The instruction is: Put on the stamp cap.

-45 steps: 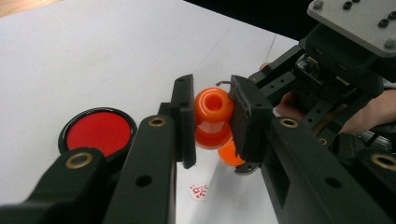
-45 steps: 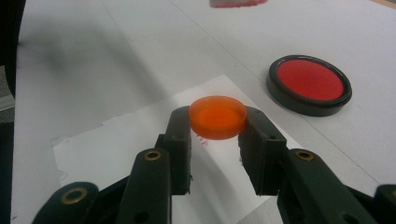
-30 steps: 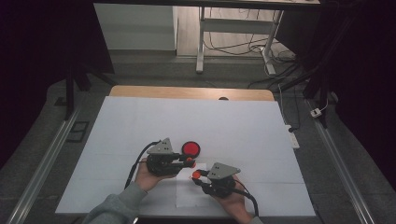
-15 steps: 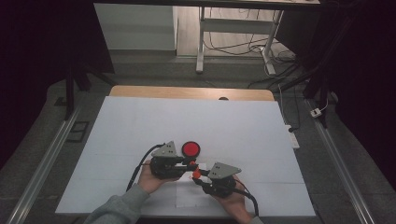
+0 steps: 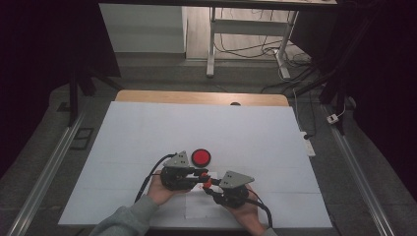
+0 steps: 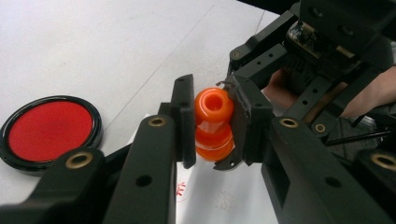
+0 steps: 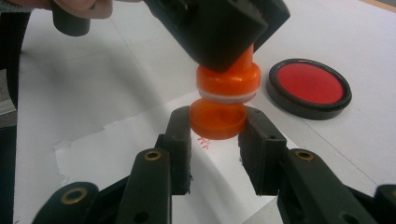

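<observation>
**Orange stamp gripped at both ends**

Orange stamp (image 6: 214, 125) clamped between left gripper (image 6: 212, 126) pads; its cap (image 7: 217, 119) pinched by right gripper (image 7: 215, 123). Over white paper (image 7: 140, 140). Red ink pad (image 5: 200, 157) at 12 o'clock in high view.

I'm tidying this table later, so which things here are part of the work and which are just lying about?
In the work:
orange stamp, clamped by left gripper
orange cap, clamped by right gripper
paper sheet
red ink pad

Lying about:
white power strip at the table's right edge
</observation>
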Demonstrator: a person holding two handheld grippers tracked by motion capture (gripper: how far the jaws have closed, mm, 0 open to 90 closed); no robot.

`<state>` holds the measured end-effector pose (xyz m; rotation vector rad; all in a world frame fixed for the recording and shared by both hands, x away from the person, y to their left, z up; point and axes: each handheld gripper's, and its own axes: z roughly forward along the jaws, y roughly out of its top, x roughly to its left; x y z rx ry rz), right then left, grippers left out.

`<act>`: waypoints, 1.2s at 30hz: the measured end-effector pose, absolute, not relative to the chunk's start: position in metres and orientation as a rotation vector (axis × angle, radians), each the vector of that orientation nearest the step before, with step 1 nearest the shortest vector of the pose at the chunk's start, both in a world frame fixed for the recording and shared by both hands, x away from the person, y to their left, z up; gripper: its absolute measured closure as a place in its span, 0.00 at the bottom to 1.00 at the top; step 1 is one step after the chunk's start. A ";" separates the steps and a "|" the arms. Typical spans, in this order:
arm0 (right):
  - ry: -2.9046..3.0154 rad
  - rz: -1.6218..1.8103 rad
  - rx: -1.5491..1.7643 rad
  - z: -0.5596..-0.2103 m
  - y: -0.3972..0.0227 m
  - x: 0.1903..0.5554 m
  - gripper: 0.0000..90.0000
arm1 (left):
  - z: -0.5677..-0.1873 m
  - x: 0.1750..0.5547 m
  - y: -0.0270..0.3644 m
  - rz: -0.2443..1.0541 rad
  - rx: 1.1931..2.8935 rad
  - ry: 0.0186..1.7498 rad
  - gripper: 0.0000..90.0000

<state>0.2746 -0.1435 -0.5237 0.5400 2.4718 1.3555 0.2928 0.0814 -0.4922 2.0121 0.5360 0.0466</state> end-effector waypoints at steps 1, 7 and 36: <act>2.472 1.364 0.540 -0.524 -0.143 0.275 0.71 | -0.492 0.293 0.081 0.047 2.013 0.536 0.80; 2.473 1.364 0.540 -0.524 -0.144 0.275 0.71 | -0.494 0.293 0.079 0.048 2.022 0.533 0.80; 2.463 1.374 0.551 -0.525 -0.145 0.276 0.71 | -0.497 0.292 0.077 0.046 2.031 0.530 0.80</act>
